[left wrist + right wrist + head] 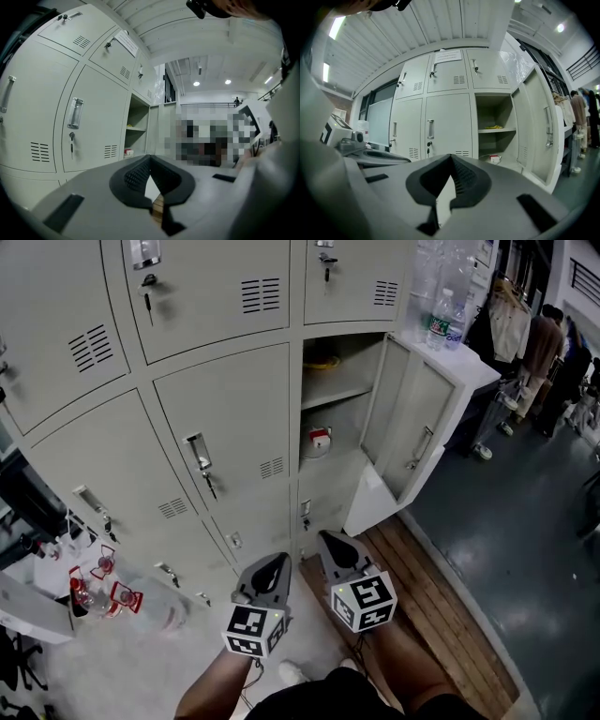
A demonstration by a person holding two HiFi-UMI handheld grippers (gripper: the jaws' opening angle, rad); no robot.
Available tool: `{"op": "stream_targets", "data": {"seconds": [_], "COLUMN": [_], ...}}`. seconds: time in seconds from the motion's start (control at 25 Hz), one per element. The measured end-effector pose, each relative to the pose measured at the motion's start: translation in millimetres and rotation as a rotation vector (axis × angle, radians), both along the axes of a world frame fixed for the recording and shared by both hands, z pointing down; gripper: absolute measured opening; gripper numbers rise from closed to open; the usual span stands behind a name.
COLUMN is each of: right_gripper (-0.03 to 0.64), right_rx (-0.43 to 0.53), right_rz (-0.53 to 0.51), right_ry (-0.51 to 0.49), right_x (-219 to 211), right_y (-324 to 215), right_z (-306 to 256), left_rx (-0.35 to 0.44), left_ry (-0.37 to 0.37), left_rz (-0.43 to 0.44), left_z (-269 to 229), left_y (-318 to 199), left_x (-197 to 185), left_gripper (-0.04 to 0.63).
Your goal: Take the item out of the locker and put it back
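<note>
A small red and white item (320, 439) lies on the lower shelf of the open locker (330, 390); it also shows as the item (494, 159) and, small, the item (128, 151). The locker's door (412, 418) swings wide to the right. My left gripper (277, 559) (149, 157) and right gripper (323, 538) (451, 155) hang side by side low in front of the locker bank, well short of the shelf. Both are shut with nothing between their jaws.
A yellow thing (323, 361) rests on the locker's upper shelf. Water bottles (446, 320) stand on a lower white cabinet to the right. Wooden boards (427, 601) cover the floor at my feet. People (544, 352) stand far right. Red-trimmed clutter (98, 587) sits at left.
</note>
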State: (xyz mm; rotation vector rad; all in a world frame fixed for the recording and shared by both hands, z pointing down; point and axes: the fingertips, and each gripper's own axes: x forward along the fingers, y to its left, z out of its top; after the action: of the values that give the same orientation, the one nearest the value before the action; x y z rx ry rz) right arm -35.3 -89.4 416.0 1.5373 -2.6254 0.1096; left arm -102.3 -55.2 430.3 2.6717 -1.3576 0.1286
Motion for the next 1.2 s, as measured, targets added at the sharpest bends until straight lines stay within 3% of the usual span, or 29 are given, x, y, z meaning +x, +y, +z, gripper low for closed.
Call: {"op": "stream_targets", "data": {"seconds": [0.56, 1.2], "right_gripper": [-0.002, -0.002], "right_rx": [0.01, -0.01], "right_rz": [0.042, 0.009], "right_ry": [0.001, 0.0], "right_x": [9, 53], "right_y": [-42, -168], "right_z": [-6, 9], "left_rx": [0.009, 0.022], "left_ry": [0.017, 0.022], "left_rz": [0.008, -0.017], "left_z": [-5, -2], "left_y": [-26, -129], "left_x": [1, 51], "left_gripper": [0.003, 0.003]}}
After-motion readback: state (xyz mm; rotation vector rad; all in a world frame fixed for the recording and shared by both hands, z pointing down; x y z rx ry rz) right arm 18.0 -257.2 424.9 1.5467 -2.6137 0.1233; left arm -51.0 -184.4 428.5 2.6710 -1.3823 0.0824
